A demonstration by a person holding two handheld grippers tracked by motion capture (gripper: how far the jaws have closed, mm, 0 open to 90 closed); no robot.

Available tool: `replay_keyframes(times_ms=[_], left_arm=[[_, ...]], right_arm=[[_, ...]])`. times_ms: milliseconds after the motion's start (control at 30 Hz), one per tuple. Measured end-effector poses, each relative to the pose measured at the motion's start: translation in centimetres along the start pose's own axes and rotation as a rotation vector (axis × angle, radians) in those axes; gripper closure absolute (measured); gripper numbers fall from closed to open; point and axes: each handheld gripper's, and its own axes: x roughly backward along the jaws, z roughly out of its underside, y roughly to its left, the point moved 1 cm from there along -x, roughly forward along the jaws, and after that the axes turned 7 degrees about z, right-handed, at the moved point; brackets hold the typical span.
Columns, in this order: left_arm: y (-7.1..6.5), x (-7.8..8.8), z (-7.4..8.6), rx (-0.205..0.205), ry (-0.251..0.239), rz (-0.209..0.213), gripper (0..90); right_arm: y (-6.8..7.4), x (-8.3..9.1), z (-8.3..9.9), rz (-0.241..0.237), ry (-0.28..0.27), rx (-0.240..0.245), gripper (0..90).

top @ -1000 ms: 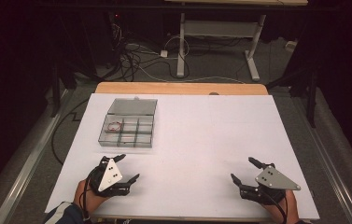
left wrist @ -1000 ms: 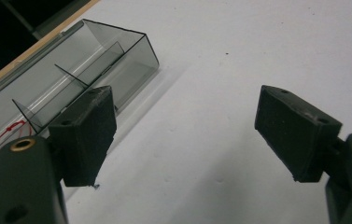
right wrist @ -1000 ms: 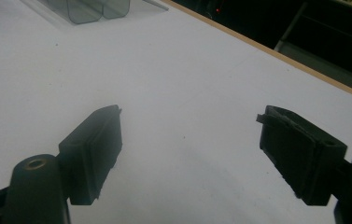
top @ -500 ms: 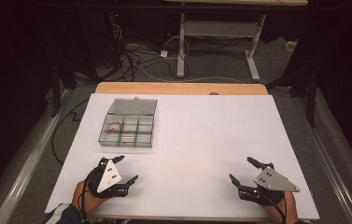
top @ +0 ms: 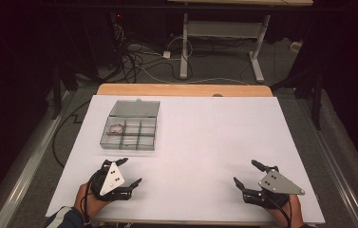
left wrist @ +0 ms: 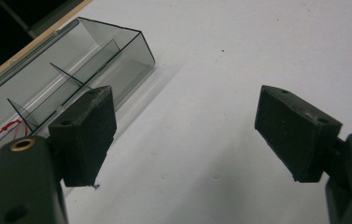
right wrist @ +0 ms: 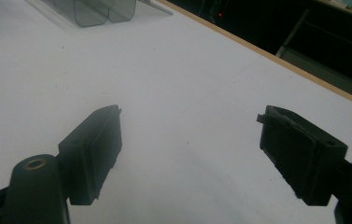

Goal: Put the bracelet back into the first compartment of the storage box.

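A clear grey compartment box (top: pixel 130 131) with its lid swung open lies on the left part of the white table (top: pixel 200 133). A thin red loop (top: pixel 116 128) rests in one of its back-left cells. My left gripper (top: pixel 130 172) is near the front left edge, just short of the box, open with nothing between its fingers. In the left gripper view the box (left wrist: pixel 71 70) and the red loop (left wrist: pixel 1 140) lie ahead to the left of the open gripper (left wrist: pixel 192 135). My right gripper (top: pixel 247 174) is open and empty at the front right; the right gripper view shows the gripper (right wrist: pixel 190 154) over bare table.
The box's far corner (right wrist: pixel 94 11) shows at the top of the right gripper view. A wooden table edge (top: pixel 181 89) runs along the back. Cables (top: pixel 138 57) and desk legs (top: pixel 184 45) are on the dark floor beyond.
Both hands have drawn slightly back toward the front edge of the table. Both grippers stay open.
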Motion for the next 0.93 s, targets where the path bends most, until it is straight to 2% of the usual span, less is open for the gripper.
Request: replay_keyframes(times_ms=[833, 933], left_arm=[[0.07, -0.06, -0.13, -0.003, 0.005, 0.017, 19.6], [0.12, -0.02, -0.22, 0.002, -0.014, 0.017, 19.6]], right_arm=[[-0.11, -0.30, 0.17, -0.003, 0.015, -0.007, 20.6], [-0.07, -0.24, 0.14, 0.000, 0.011, -0.002, 20.6]])
